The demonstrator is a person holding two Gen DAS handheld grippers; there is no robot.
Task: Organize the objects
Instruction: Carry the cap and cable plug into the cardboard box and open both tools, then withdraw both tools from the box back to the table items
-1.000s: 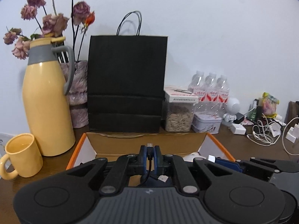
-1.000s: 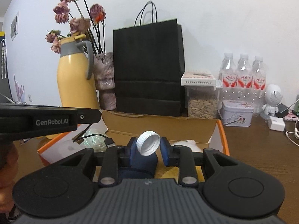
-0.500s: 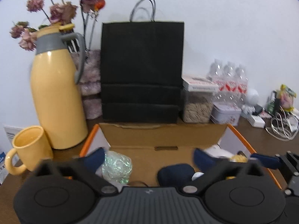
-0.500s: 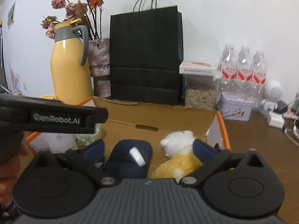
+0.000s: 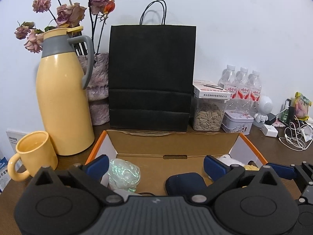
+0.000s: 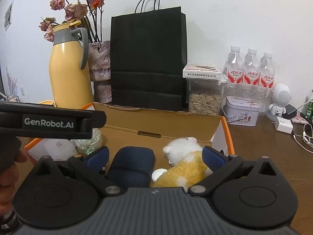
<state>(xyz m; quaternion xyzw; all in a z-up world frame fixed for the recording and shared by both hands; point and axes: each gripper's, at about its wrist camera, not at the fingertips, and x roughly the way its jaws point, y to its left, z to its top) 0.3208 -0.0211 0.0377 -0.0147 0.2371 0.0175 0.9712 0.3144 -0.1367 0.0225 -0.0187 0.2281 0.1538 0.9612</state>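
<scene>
- Cardboard box [image 6: 156,121]: open on table, holds navy pouch [image 6: 130,164], plush toy [image 6: 185,160], white cap [image 6: 159,173], iridescent bundle [image 5: 124,173].
- L gripper [image 5: 155,165]: jaws spread wide, nothing betw. them.
- R gripper [image 6: 154,156]: jaws wide apart, gripping nothing; pouch, cap and toy lie below.
- Status: approx. 4 items boxed. Cables [image 5: 295,137], charger [image 6: 283,125] outside – poss. left to sort.

In the cardboard box [image 6: 156,121] a plush toy [image 6: 185,156] lies right of a pouch [image 6: 131,164]; a paper bag [image 6: 146,58] stands behind.
</scene>
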